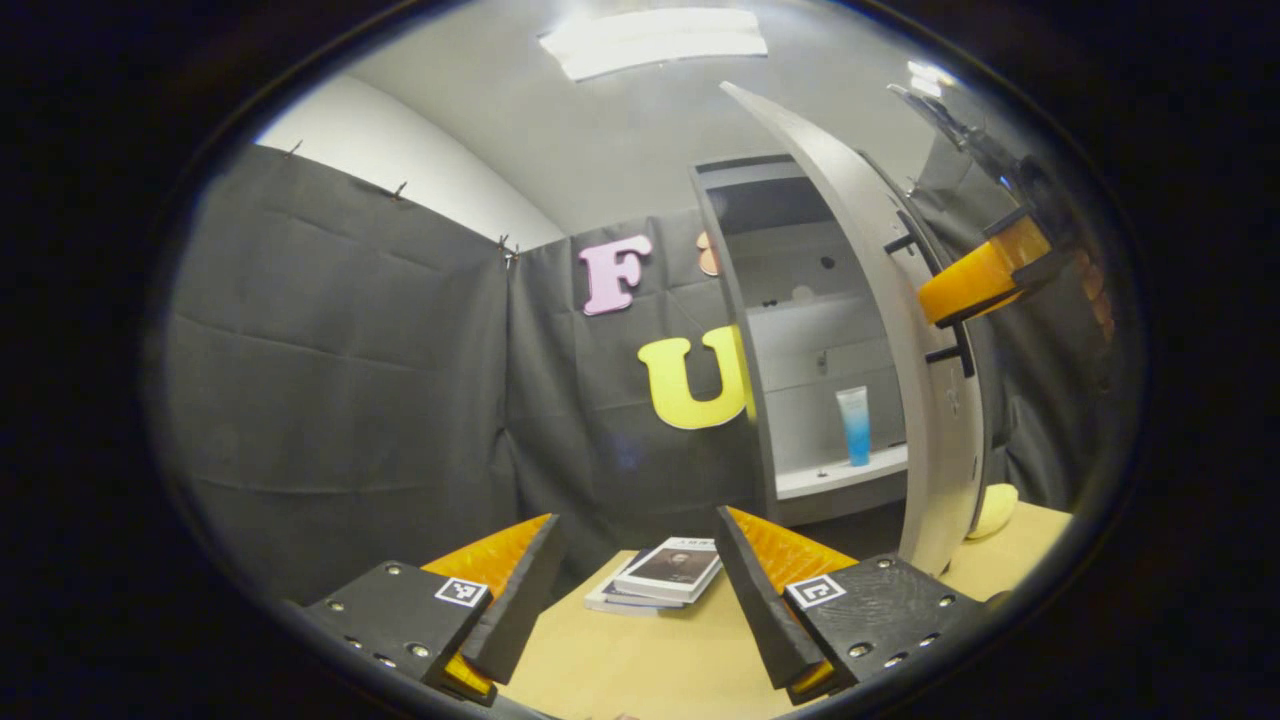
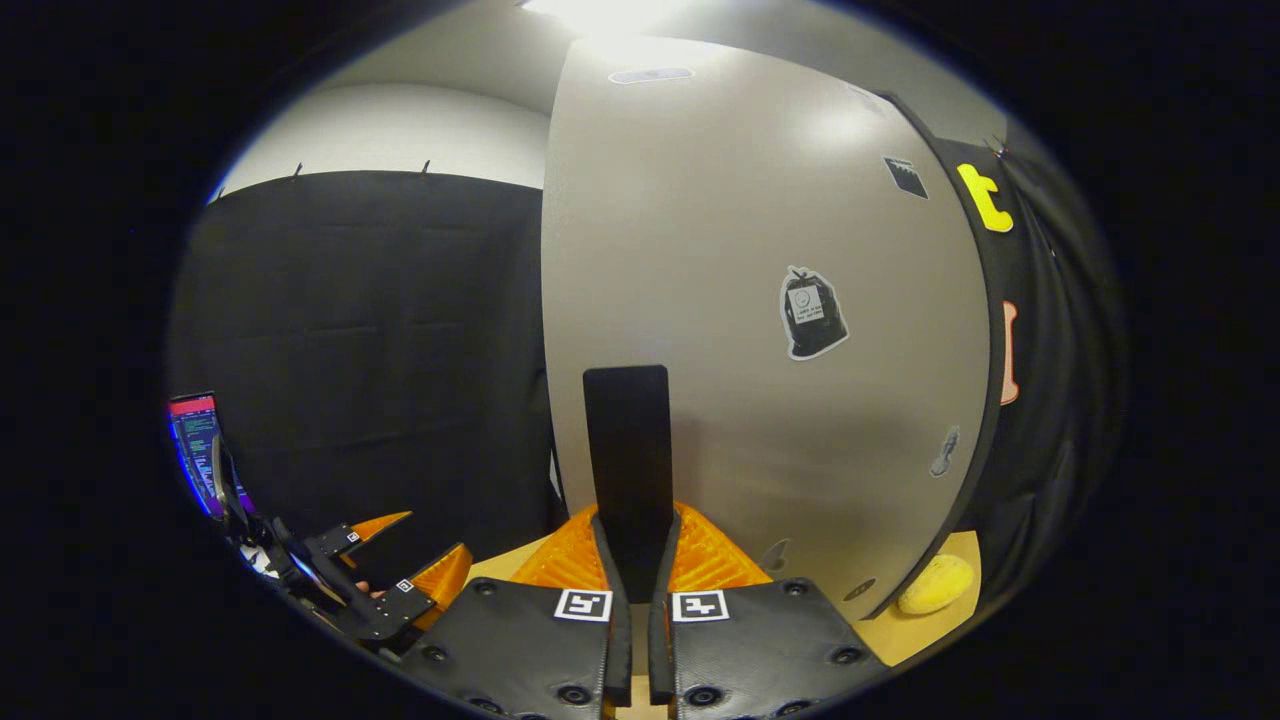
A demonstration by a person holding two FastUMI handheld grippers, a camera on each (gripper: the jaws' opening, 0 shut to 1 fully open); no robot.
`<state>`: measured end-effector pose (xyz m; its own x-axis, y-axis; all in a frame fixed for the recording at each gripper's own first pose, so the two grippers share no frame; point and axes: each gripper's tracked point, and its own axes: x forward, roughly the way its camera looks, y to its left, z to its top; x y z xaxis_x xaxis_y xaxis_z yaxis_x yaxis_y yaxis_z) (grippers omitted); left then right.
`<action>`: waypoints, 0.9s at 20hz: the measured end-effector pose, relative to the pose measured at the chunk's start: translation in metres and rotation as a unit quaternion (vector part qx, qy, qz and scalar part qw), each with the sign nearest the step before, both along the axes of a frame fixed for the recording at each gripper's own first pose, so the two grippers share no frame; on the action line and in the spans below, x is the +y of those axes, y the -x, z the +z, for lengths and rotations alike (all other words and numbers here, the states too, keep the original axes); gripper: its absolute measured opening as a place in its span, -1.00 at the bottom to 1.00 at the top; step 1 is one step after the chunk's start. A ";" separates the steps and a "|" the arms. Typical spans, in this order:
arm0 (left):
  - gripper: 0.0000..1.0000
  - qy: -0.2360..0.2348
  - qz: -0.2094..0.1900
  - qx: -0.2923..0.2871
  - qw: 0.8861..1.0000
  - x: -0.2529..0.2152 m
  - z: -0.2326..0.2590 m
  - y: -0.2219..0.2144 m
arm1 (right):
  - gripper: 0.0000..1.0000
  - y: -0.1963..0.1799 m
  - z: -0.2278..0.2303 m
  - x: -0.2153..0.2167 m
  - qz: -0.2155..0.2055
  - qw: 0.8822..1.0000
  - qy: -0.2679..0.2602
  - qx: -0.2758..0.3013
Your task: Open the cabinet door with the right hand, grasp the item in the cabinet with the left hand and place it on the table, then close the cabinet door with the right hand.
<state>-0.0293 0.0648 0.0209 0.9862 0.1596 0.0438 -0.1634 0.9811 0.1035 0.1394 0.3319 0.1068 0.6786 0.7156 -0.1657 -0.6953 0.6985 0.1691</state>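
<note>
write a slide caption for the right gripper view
Right gripper shut on the black handle of the open cabinet door, left gripper waiting nearby.

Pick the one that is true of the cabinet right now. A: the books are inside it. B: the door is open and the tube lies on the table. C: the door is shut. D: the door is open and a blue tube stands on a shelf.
D: in the left gripper view the cabinet door is swung open and the blue tube stands upright on a shelf, while the books lie on the table.

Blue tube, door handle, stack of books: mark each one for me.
blue tube [image 1: 855, 428], left gripper view, middle of its body, on the cabinet shelf.
door handle [image 2: 628, 450], right gripper view, flat face of the bar above the right tool.
stack of books [image 1: 665, 572], left gripper view, top cover.
</note>
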 end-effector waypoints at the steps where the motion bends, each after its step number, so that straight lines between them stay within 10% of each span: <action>1: 0.82 0.001 -0.004 -0.001 1.000 -0.007 0.001 0.000 | -0.84 0.001 0.000 -0.002 0.001 1.000 0.000 0.001; 18: 0.83 0.021 -0.088 -0.004 0.996 -0.125 0.003 0.016 | -0.85 0.010 0.003 -0.041 -0.034 0.999 0.000 -0.007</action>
